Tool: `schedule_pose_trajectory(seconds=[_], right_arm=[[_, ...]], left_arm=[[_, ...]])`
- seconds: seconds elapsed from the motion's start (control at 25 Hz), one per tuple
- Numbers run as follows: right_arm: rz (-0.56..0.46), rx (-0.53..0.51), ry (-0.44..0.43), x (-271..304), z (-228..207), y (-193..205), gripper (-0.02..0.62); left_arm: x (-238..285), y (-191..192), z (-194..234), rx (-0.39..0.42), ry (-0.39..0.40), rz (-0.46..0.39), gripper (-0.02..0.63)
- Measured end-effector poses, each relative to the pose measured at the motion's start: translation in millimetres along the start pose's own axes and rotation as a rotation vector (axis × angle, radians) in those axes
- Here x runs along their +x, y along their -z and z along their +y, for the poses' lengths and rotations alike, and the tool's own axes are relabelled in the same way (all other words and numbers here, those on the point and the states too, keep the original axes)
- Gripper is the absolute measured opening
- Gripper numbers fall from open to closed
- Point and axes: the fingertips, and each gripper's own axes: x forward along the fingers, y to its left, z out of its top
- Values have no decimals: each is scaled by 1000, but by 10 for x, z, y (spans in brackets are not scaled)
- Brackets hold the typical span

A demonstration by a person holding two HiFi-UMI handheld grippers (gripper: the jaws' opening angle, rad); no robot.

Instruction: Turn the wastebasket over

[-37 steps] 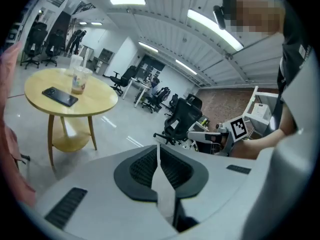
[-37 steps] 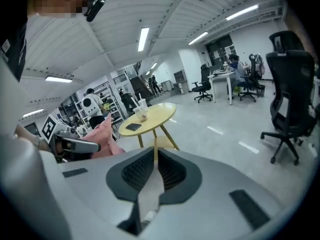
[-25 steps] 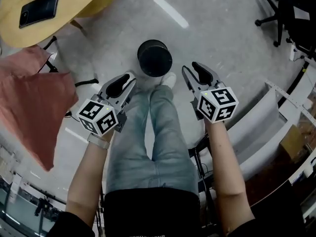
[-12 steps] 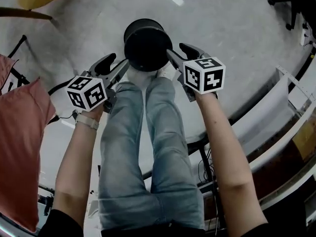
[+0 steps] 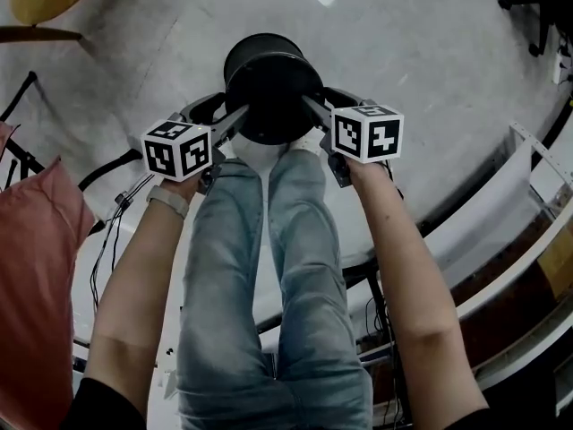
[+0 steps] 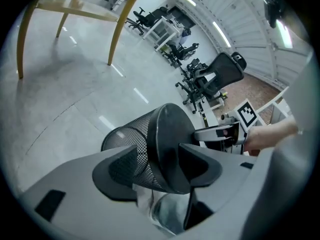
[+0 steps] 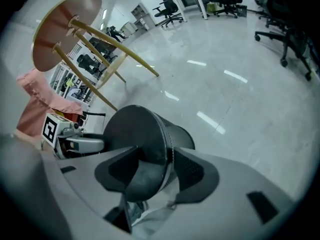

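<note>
A black mesh wastebasket (image 5: 273,83) stands on the grey floor just past the person's feet, its solid flat base facing up. My left gripper (image 5: 235,119) is at its left side and my right gripper (image 5: 313,107) at its right. Both have just been opening. In the left gripper view the wastebasket (image 6: 150,144) has its base edge between the spread jaws of the left gripper (image 6: 157,166), one pad over the mesh wall, the other over the flat base. The right gripper (image 7: 155,171) straddles the wastebasket (image 7: 145,131) the same way.
The person's legs in jeans (image 5: 269,267) reach to the basket. A red cloth (image 5: 36,276) hangs at the left, with cables (image 5: 116,231) on the floor. Wooden table legs (image 6: 65,19) and office chairs (image 6: 215,79) stand further off. A low rail (image 5: 501,240) runs along the right.
Both grippers have sunk from above the knees to the wastebasket. Their jaws have spread and now straddle its upturned base on either side.
</note>
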Motion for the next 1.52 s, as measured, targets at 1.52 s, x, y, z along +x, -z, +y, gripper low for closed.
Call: schedule_pose_trajectory(seconds=[1.52], right_arm=[[148, 237, -524, 212, -1237, -1842, 199]], left_arm=[[512, -1045, -954, -37, 8, -221, 193]])
